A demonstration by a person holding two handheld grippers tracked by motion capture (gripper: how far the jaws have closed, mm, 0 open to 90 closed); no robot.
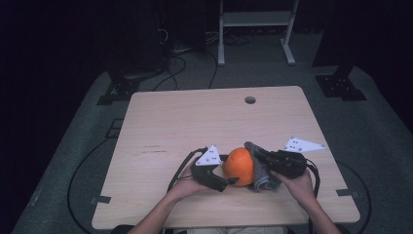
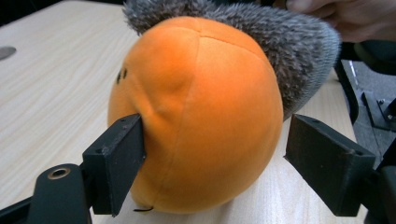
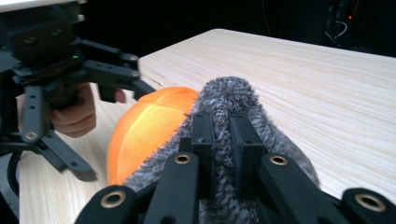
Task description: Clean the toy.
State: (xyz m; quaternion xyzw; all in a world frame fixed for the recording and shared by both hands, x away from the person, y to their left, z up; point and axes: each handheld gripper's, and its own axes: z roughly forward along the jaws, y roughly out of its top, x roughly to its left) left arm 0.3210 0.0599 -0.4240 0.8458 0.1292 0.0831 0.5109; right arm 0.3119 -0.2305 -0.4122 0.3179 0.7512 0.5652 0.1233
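1. An orange plush ball (image 1: 239, 165) sits on the table (image 1: 195, 122) near its front edge, between my two grippers.
2. My left gripper (image 2: 212, 163) straddles the ball, jaws apart: one pad touches its side, the other stands clear.
3. My right gripper (image 3: 222, 140) is clamped on a grey furry cloth (image 3: 233, 100) draped against the ball's far side.
4. From my left gripper, the ball lies straight ahead.
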